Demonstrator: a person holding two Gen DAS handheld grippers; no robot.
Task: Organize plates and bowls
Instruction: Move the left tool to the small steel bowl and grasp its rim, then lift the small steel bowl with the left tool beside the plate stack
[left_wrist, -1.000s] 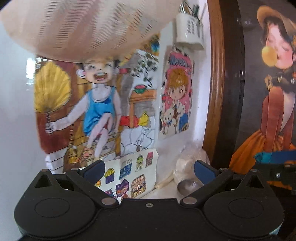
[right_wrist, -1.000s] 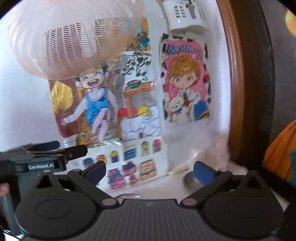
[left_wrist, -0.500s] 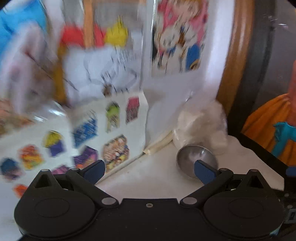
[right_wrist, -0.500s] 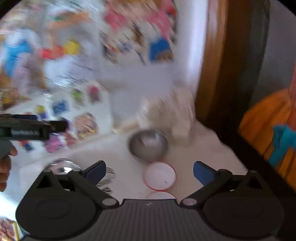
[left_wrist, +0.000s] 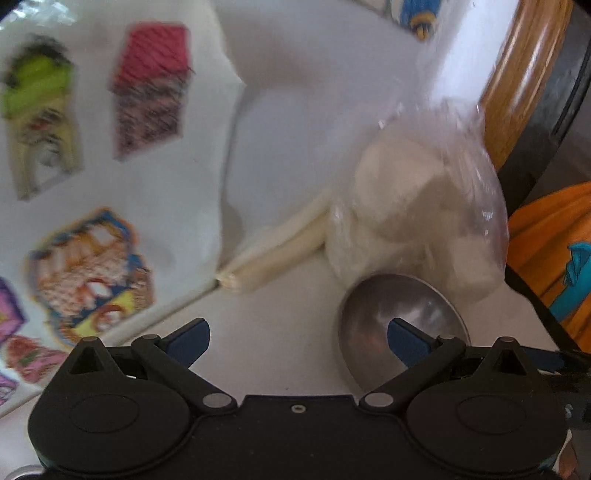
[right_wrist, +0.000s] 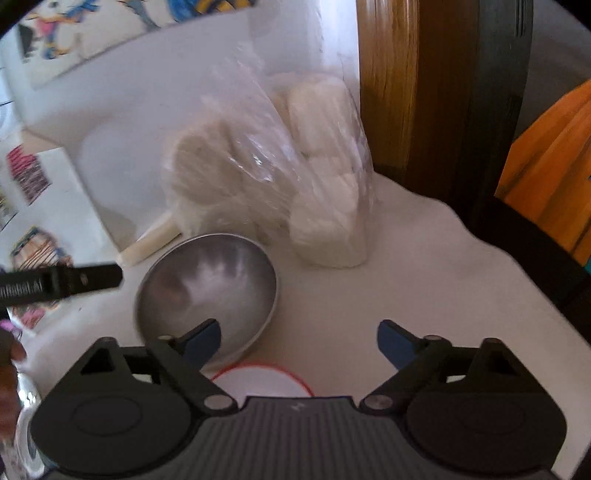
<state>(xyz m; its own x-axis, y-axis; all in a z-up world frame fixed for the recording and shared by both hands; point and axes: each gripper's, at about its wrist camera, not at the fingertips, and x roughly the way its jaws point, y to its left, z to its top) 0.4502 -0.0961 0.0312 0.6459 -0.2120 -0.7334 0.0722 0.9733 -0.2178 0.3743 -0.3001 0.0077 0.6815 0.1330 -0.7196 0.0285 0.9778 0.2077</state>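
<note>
The shallow round brushed-steel bowl (right_wrist: 207, 291) sits upright on the white tabletop (right_wrist: 388, 288), just ahead of the right gripper (right_wrist: 299, 338) and off to its left side; its inside is dull grey w/ a pale smeared reflection, thin rim, nothing in it. The right gripper's blue-tipped jaws stand wide but are closing, nothing between them, the left tip overlapping the bowl's near rim in view. Right under that gripper's body lies a white round plate w/ a thin red rim (right_wrist: 262, 380), touching or almost touching the bowl, can't tell which. Behind the bowl: a clear plastic bag of white rounded lumps (right_wrist: 273, 173), close to the bowl's far rim. From the left gripper (left_wrist: 297, 341), jaws spread wide and holding nothing, the same bowl (left_wrist: 373, 314) is ahead-right, behind its right tip. A sheet of coloured house stickers (left_wrist: 110, 177) leans ahead-left.
</note>
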